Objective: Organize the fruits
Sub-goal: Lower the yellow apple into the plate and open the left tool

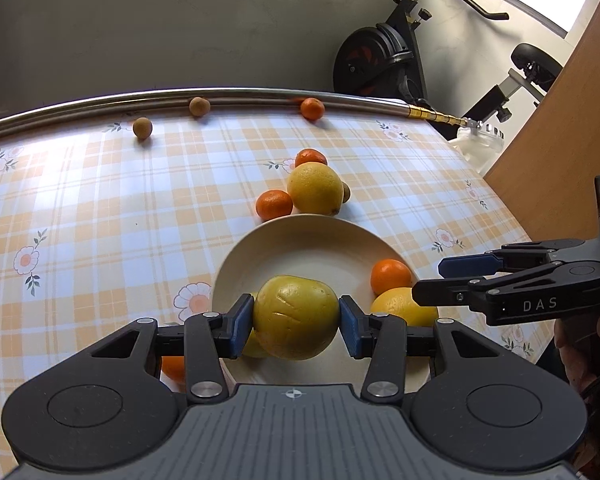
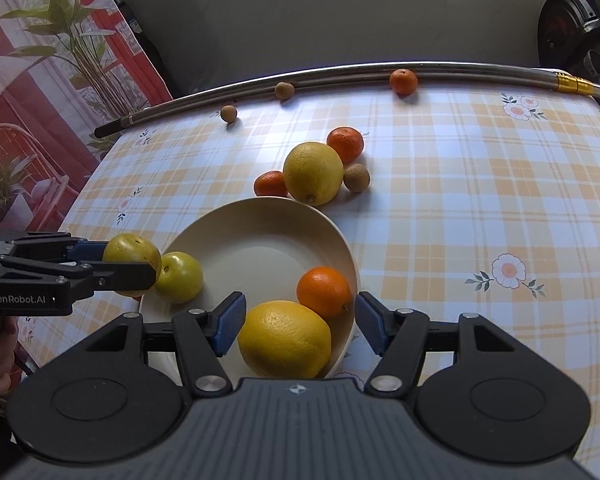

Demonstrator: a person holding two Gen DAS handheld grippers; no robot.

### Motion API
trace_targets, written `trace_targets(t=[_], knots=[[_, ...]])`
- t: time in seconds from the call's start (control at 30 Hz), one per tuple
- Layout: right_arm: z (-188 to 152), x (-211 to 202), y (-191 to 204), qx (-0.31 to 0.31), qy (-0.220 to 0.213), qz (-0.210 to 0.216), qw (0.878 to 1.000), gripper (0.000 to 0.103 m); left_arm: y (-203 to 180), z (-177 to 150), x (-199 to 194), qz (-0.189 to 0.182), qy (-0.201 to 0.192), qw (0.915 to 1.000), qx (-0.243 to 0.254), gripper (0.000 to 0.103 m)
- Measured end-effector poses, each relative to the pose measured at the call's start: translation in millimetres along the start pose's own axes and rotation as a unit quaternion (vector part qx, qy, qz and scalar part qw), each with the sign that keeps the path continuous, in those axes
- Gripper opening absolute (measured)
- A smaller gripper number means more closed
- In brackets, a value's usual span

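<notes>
A cream plate [image 1: 292, 248] [image 2: 260, 240] sits on the checked tablecloth. My left gripper [image 1: 296, 320] [image 2: 140, 260] is shut on a yellow-green fruit [image 1: 296, 316] [image 2: 130, 254], holding it over the plate's near-left rim. In the plate lie a second yellow-green fruit [image 2: 179, 277], a lemon [image 2: 284, 338] [image 1: 400, 306] and a tangerine [image 2: 324, 291] [image 1: 391, 276]. My right gripper [image 2: 300, 324] [image 1: 432, 278] is open and empty, hovering over the lemon at the plate's right side.
Beyond the plate lie a large lemon [image 2: 313, 173], two tangerines [image 2: 345, 143] [image 2: 271, 184] and a small brown fruit [image 2: 356, 177]. Two more brown fruits [image 2: 228, 113] [image 2: 284, 90] and a tangerine [image 2: 403, 80] rest by a metal rod [image 2: 440, 70] at the far edge.
</notes>
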State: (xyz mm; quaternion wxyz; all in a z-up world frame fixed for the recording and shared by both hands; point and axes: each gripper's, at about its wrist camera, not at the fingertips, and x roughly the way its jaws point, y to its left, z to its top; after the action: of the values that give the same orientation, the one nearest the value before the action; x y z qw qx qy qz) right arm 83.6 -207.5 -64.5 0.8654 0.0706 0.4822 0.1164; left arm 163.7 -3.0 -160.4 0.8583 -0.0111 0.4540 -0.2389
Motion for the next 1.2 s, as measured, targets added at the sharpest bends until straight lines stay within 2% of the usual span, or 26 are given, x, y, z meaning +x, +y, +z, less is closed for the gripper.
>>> trace_targets(t=[0.6, 1.2], knots=[[-0.6, -1.0, -1.7, -0.005, -0.014, -0.016, 1.000, 0.064, -7.3, -23.9, 18.6, 0.014, 0.038, 0.9992, -0.003, 0.048], [-2.5, 1.3, -3.9, -0.004, -0.012, -0.019, 1.000, 0.064, -5.4, -31.1, 40.3, 0.028, 0.064, 0.9976, 0.002, 0.048]])
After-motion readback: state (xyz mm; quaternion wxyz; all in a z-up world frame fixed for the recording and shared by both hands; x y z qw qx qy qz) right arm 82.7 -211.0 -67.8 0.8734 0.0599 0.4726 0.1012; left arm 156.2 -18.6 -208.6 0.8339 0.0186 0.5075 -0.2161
